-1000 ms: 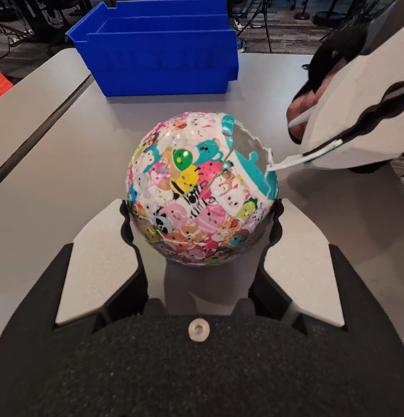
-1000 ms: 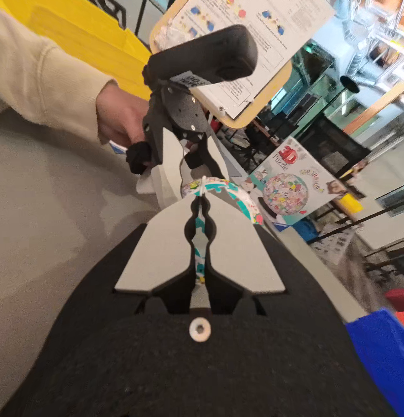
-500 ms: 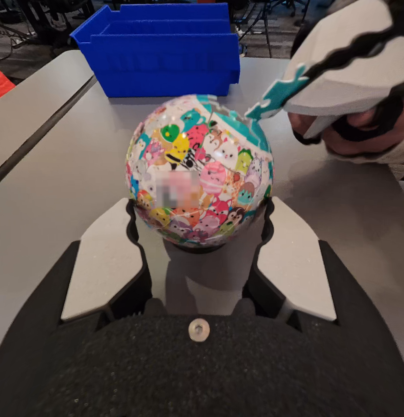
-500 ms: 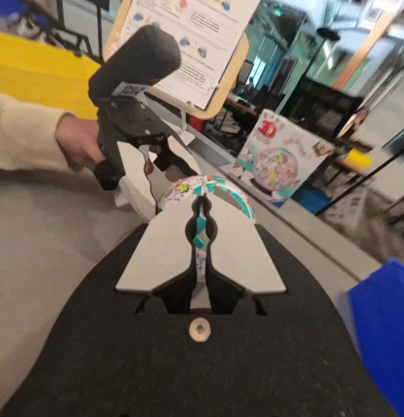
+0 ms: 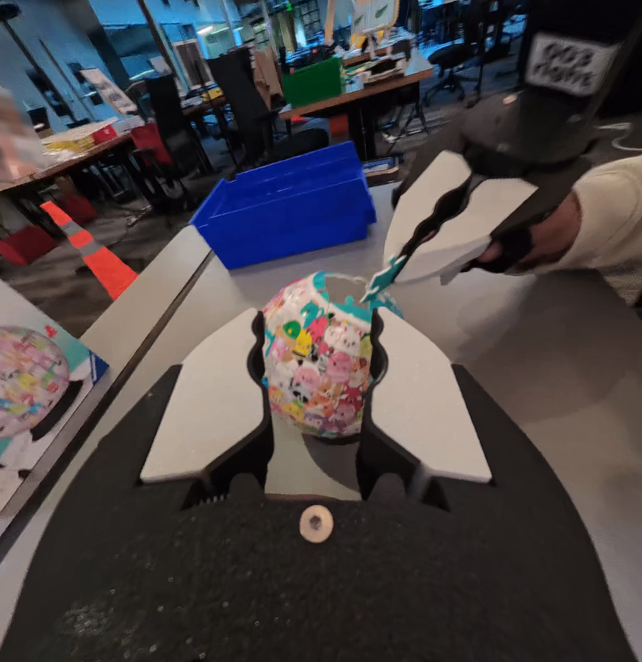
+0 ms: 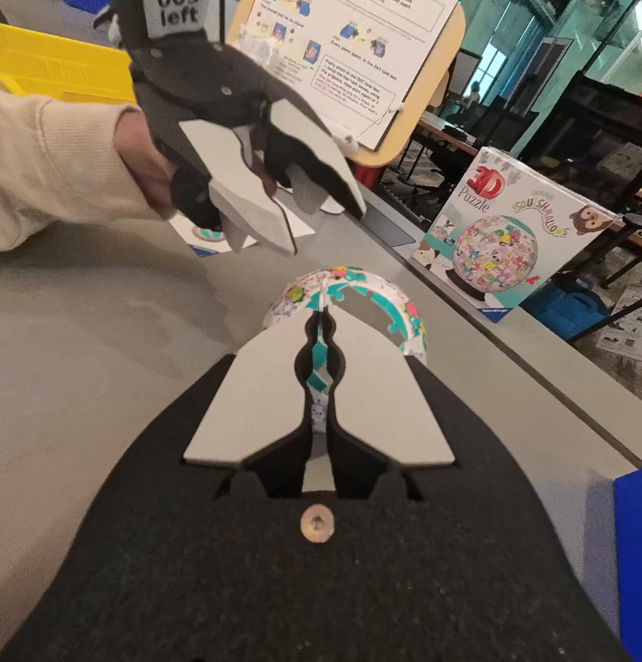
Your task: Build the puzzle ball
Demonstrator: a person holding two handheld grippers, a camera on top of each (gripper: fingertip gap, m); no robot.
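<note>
**A:** Where is the ball (image 5: 317, 369) sitting, and which gripper is nearer to it?

**B:** It is resting on a dark base on the grey desk (image 5: 527, 358), straight ahead at twelve o'clock in the left wrist view. The left gripper (image 5: 316, 344) is spread apart and grasping nothing. In the right wrist view it is hanging in the air behind the ball, not touching it. The right gripper (image 6: 322, 315) is the nearer one, its tips just over the ball's upper edge.

**A:** What is it carrying?

**B:** It is clenched on a teal puzzle piece (image 5: 382, 279), which is sticking out past the tips. In the left wrist view that gripper is coming in from about two o'clock, and the piece's long axis is running down and left, toward eight o'clock.

**A:** Pointing at what?

**B:** At the hole (image 5: 342, 288) in the top of the ball, ringed in teal. The tip of the piece is sitting just at the hole's right rim. I am judging that the coming move turns on this: the piece is standing steeply to the surface, so it needs laying flatter over the hole.

**A:** Anything crowding the work?

**B:** Not close by. A blue bin (image 5: 287, 215) is standing well apart at twelve o'clock, and the puzzle box (image 6: 509, 240) is sitting off to the side at the desk edge. Beyond is a workshop with tables, chairs and an orange cone (image 5: 90, 250).
</note>
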